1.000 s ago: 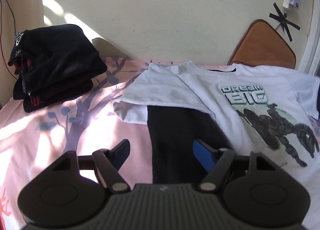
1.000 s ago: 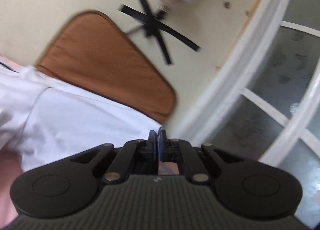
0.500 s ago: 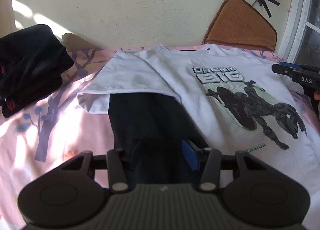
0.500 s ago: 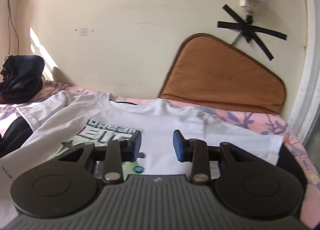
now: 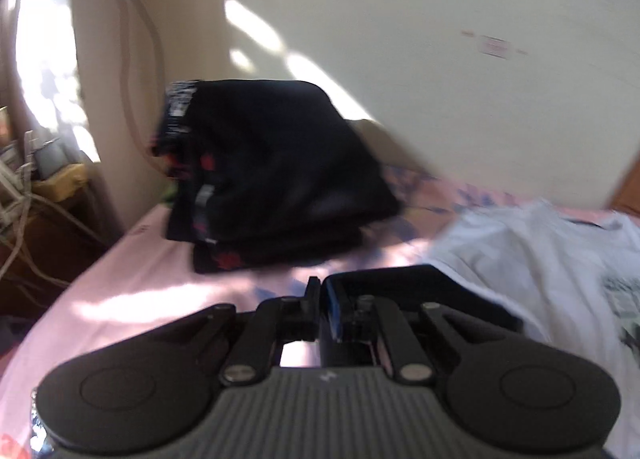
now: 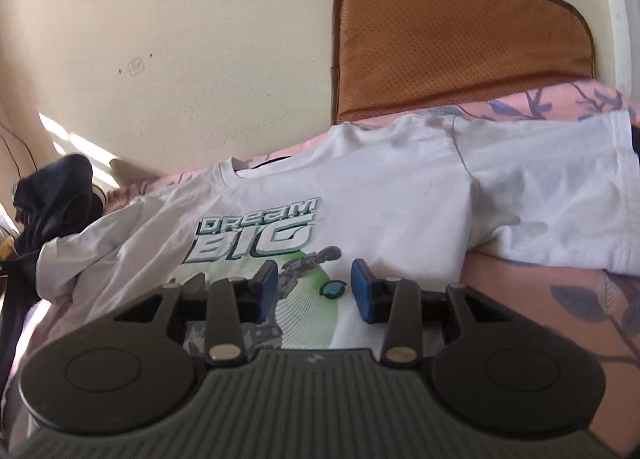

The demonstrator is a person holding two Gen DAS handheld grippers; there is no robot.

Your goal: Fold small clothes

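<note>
White cotton T-shirt (image 6: 400,195), printed "DREAM BIG", is lying face up across the pink floral bed (image 6: 560,323), its collar towards the wall. One sleeve is spreading flat towards the window side.

Black garment (image 5: 400,279): I am pinching a dark fabric edge in my left hand-held gripper (image 5: 322,299), its fingers pressed together on the cloth beside the shirt. Motion blur is hiding how much of it is lifting.

Right hand-held gripper (image 6: 314,287): I am holding it spread and empty, hovering low over the shirt's printed chest.

Stack of dark folded clothes (image 5: 272,179) is sitting at the bed's far corner, well apart from the shirt.

Step in hand, as I judge it: clearing or carrying the black piece. Next move is probably calling for a place to lay it flat.
</note>
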